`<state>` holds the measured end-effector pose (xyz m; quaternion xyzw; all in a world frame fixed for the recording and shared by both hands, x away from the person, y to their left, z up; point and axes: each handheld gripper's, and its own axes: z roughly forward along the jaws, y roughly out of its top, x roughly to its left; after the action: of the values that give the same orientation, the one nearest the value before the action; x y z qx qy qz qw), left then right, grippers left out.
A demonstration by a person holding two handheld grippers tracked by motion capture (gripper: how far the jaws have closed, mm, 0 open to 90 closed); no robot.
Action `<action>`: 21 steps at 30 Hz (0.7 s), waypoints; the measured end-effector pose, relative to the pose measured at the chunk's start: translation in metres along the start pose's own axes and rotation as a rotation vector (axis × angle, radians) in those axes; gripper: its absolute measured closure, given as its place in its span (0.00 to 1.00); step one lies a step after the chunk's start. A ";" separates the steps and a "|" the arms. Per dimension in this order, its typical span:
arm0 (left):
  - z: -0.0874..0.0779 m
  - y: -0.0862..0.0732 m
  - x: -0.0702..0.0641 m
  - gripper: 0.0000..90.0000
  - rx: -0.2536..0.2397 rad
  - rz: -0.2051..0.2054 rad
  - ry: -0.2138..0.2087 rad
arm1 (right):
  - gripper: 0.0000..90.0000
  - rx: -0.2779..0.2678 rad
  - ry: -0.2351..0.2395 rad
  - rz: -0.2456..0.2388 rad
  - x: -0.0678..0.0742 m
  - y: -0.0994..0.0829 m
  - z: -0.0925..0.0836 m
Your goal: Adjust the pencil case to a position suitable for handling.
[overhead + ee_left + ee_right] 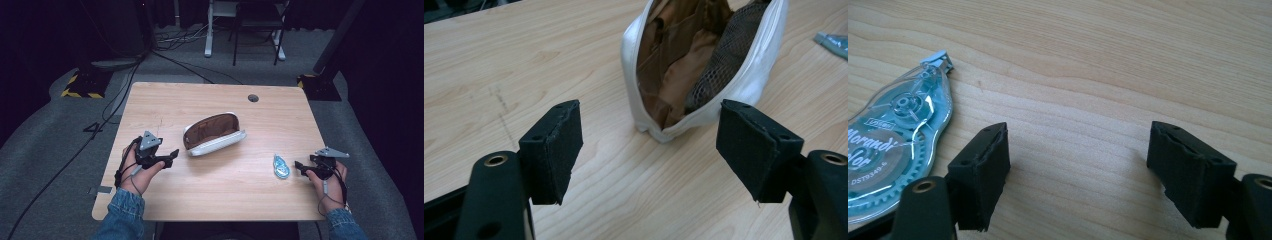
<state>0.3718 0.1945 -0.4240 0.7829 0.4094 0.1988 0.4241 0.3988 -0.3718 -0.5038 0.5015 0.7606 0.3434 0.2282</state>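
Note:
A white zip pouch (214, 134) with a brown lining lies open on its side in the middle of the wooden table (220, 200). In the left gripper view the pouch (744, 85) faces me a short way beyond the pads, its mouth gaping. My left gripper (171, 157) hovers to the pouch's left, open and empty. A clear blue correction tape dispenser (281, 166) lies at the right. My right gripper (299, 166) sits just right of it, open, with bare wood between its pads. The dispenser (893, 145) lies outside the left pad.
A round cable hole (253, 98) marks the table's far edge. Beyond the table stand a desk frame (209, 30) and a chair (257, 25) on grey carpet with cables. A striped stand base (82, 85) sits at the far left.

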 end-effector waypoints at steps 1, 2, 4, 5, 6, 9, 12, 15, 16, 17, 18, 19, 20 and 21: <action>0.002 0.002 0.000 0.30 -0.002 0.004 -0.001 | 0.28 -0.001 -0.001 0.001 0.000 0.000 0.000; 0.004 0.004 0.000 0.30 -0.006 0.003 -0.003 | 0.28 -0.001 0.000 0.000 0.000 0.000 0.000; 0.007 0.007 0.000 0.30 -0.012 -0.001 -0.011 | 0.28 -0.002 0.001 -0.001 0.000 0.000 0.000; 0.009 0.009 0.000 0.30 -0.019 -0.005 -0.020 | 0.28 -0.001 0.000 0.000 0.000 0.000 0.000; 0.011 0.011 0.000 0.30 -0.021 -0.006 -0.023 | 0.28 -0.002 0.000 0.000 0.000 0.000 0.000; 0.019 0.014 -0.001 0.30 -0.027 -0.002 -0.031 | 0.28 -0.002 0.000 -0.001 0.000 0.000 0.000; 0.028 0.017 0.000 0.30 -0.021 0.011 -0.021 | 0.28 -0.002 0.000 -0.001 0.000 0.000 0.000; 0.035 0.022 0.002 0.31 -0.027 0.014 -0.013 | 0.28 -0.001 0.000 0.001 0.000 0.000 0.000; 0.038 0.023 0.003 0.31 -0.030 0.012 -0.014 | 0.28 -0.001 0.000 0.000 0.000 0.000 0.000; 0.040 0.024 0.004 0.31 -0.031 0.015 -0.012 | 0.28 -0.001 0.000 0.000 0.000 0.000 0.000; 0.044 0.025 0.005 0.31 -0.036 0.017 -0.008 | 0.28 -0.001 -0.001 0.000 0.000 0.000 0.000; 0.047 0.026 0.007 0.32 -0.042 0.013 -0.010 | 0.28 -0.002 0.000 0.000 0.000 0.000 0.000; 0.052 0.026 0.009 0.33 -0.047 0.004 -0.015 | 0.28 -0.002 0.000 0.000 0.000 0.000 0.000; 0.054 0.025 0.010 0.34 -0.045 0.003 -0.017 | 0.28 -0.002 0.000 0.000 0.000 0.000 0.000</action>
<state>0.4256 0.1680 -0.4338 0.7755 0.4000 0.2022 0.4447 0.3987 -0.3717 -0.5039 0.5012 0.7604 0.3439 0.2288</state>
